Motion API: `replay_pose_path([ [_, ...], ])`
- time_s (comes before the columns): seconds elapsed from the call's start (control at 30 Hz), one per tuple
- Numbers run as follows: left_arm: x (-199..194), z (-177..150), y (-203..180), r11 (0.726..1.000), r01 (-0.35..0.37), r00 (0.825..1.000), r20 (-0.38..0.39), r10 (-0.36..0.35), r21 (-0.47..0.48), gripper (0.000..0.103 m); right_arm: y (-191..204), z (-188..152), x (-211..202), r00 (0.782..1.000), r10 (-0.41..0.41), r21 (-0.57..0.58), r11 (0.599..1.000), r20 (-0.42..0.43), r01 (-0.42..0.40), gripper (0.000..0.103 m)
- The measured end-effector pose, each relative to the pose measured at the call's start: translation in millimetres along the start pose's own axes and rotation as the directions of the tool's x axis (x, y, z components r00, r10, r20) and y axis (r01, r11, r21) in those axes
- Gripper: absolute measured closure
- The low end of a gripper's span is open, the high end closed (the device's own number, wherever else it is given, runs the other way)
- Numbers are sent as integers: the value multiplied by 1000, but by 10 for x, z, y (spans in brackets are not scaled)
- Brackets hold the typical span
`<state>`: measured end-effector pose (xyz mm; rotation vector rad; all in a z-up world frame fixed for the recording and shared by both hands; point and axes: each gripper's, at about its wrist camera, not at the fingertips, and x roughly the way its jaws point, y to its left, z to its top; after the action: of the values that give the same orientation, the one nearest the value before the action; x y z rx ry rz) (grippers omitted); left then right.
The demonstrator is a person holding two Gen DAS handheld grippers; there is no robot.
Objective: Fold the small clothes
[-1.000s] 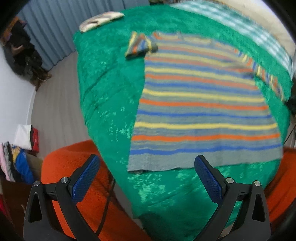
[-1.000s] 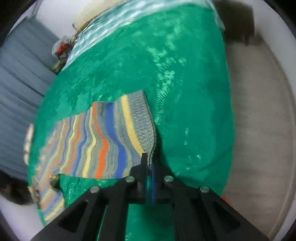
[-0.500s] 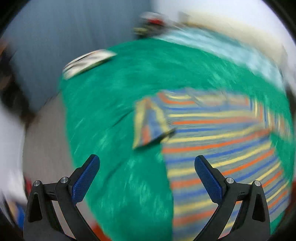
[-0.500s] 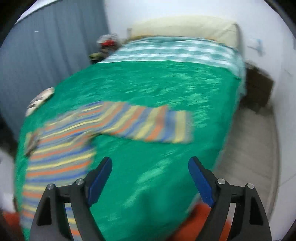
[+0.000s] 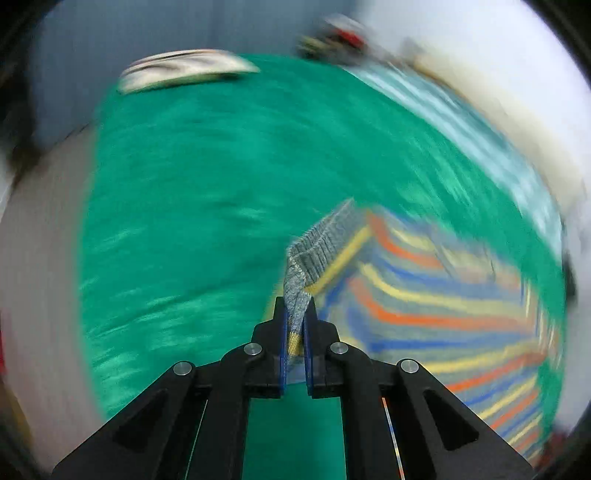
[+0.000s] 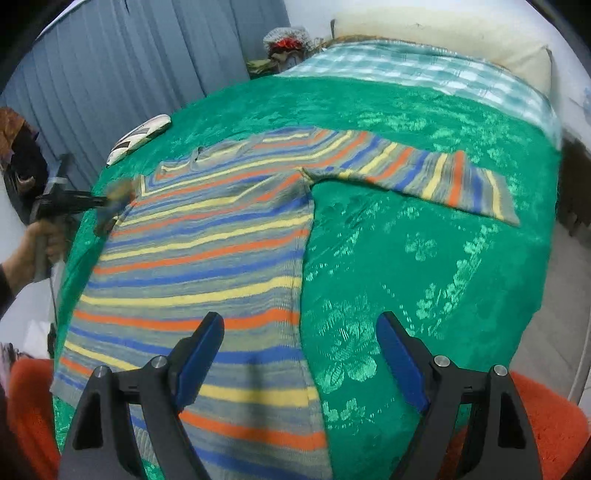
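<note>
A striped sweater (image 6: 207,251) in grey, orange, yellow and blue lies flat on a green bedspread (image 6: 424,240). Its right sleeve (image 6: 436,177) stretches out flat to the right. My left gripper (image 5: 294,325) is shut on the grey cuff of the left sleeve (image 5: 321,243) and holds it raised off the bed; the left gripper also shows at the far left of the right wrist view (image 6: 107,203). My right gripper (image 6: 299,354) is open and empty above the sweater's lower right hem.
A white patterned item (image 6: 138,138) lies at the bed's far left corner. A checked blanket (image 6: 424,70) and pillow (image 6: 443,33) lie at the head. Grey curtains (image 6: 129,74) hang behind. An orange cover (image 6: 546,421) sits at the near edge. Bare floor (image 6: 569,295) lies right.
My left gripper moved to the left sleeve and shut on its cuff. My right gripper let go of the right sleeve, opened and drew back to the hem.
</note>
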<state>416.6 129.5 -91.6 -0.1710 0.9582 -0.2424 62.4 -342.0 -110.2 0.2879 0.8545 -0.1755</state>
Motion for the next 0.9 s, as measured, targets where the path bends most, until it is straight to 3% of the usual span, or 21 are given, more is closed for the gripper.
replay_pose_path([
  [0.1,-148,-66,699,987,-80,997,2,81,-142,98,42,12,16,1000,6,-17,1000,4,-6,19],
  [0.2,-116,-268,1089,965,-107,994,-34,102,-240,98,75,-1,95,1000,14,-22,1000,-16,-14,19],
  [0.37,113,-690,1072,956,-149,985,-119,122,-253,96,97,7,123,1000,6,-27,1000,-17,-6,19],
  [0.47,124,-742,1134,944,-212,973,-145,180,-252,76,95,1,160,999,6,-25,1000,-33,-7,19],
  [0.5,59,-759,1166,935,-234,969,-146,201,-267,57,95,-2,161,999,6,-26,1000,-35,-7,19],
  [0.53,-45,-755,1212,915,-277,959,-145,244,-294,47,91,-1,149,999,4,-27,1000,-33,-5,19],
  [0.6,-268,-712,1189,911,-280,960,-87,266,-302,47,77,23,111,1000,-3,-25,1000,-23,2,19],
  [0.67,-427,-576,975,937,-252,966,-6,258,-241,42,21,105,49,1000,-9,-6,1000,-13,9,19],
  [0.73,-430,-457,689,967,-199,978,27,206,-160,21,-55,260,1,1000,-15,9,1000,-8,15,19],
  [0.83,-165,-299,204,992,-124,992,15,124,2,13,-139,678,116,998,4,-11,1000,-70,-5,19],
  [0.9,196,-249,6,980,-178,982,-43,182,84,13,-171,1055,250,996,36,-33,999,-83,-39,19],
])
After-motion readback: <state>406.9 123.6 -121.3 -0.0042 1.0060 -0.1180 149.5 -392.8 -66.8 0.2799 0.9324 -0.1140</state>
